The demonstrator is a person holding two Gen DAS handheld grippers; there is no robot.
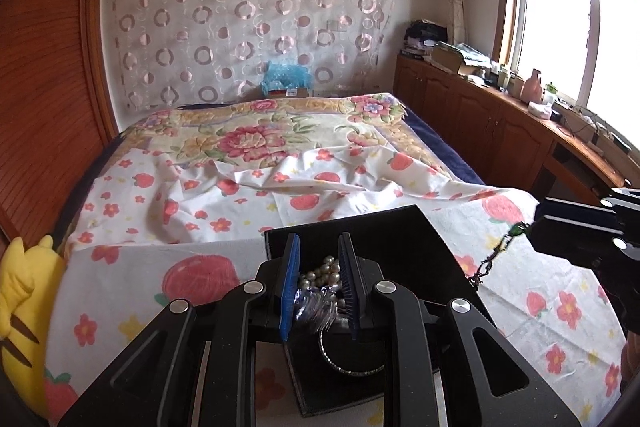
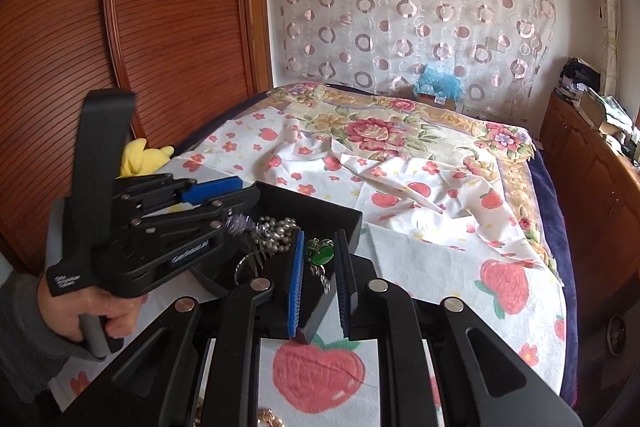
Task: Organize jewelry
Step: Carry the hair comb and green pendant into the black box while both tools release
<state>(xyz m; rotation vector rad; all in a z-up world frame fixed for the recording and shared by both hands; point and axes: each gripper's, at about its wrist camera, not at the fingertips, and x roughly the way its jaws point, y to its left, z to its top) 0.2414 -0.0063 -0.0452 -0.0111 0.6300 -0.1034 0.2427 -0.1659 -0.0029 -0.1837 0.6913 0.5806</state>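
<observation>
Jewelry lies heaped in a shallow black rectangular tray (image 2: 320, 211) on the fruit-and-flower printed white bedsheet (image 2: 460, 267), directly under both tools. The left gripper (image 1: 319, 281) reaches over the tray with its blue-padded fingers (image 1: 290, 279) partly apart; between them sit a strand of cream pearl beads (image 1: 320, 269) and a blurred clear purple-tinted sparkly piece (image 1: 314, 303). Whether the pads actually press on either one cannot be told, since the tool's own black linkage covers the near part of the tray. Below the fingers a thin silver bangle (image 1: 348, 367) curves out, half hidden by the gripper body.

The right gripper (image 2: 320, 277) holds its jaws parted around a small green-stone pendant on a dark chain (image 2: 318, 255). The stone sits between the pads near their tips, and contact with the pads is not clear. In the left wrist view the same piece dangles from the right tool's tip at the frame's right edge, the chain trailing down to the tray's corner.

Ahead and left of the right gripper, the person's left hand (image 2: 96, 311) grips the other tool's handle. A yellow plush toy (image 2: 142, 157) peeks out behind it, mostly hidden. At the bottom edge of the right wrist view, a gold-toned chain (image 2: 268, 417) is cut off by the frame.
</observation>
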